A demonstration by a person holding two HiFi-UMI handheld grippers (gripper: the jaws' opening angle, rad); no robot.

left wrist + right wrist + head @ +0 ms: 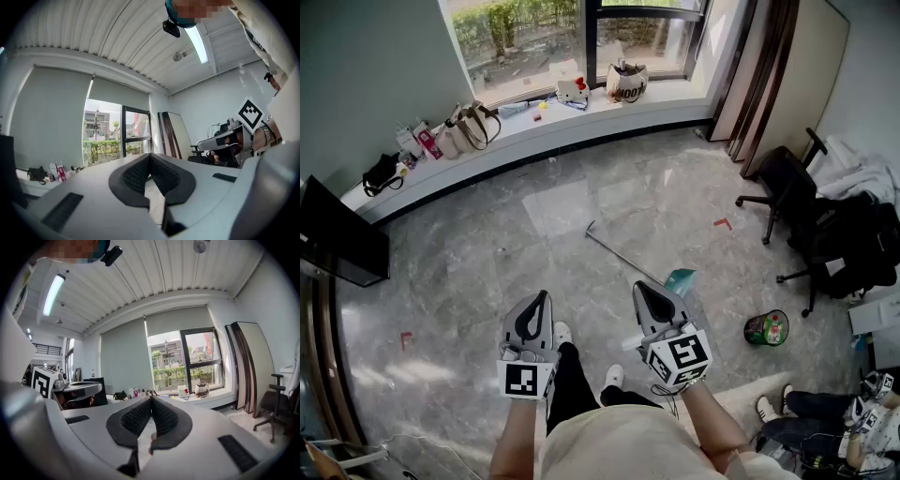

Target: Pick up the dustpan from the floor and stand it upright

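The dustpan (681,279) lies flat on the marble floor, a teal pan with a long thin metal handle (622,250) running toward the window. In the head view my right gripper (638,286) is held in the air just left of the pan and covers part of it. My left gripper (546,295) hangs further left, above my shoes. Both are shut with nothing between the jaws. In the left gripper view the left gripper (150,155) points level at the window, as does the right gripper (151,398) in the right gripper view; neither view shows the dustpan.
Black office chairs (784,184) piled with clothes stand at the right. A green cap (767,327) lies on the floor near them. Another person's legs (811,405) are at bottom right. Bags (469,127) line the windowsill, and a black screen (337,236) stands at the left.
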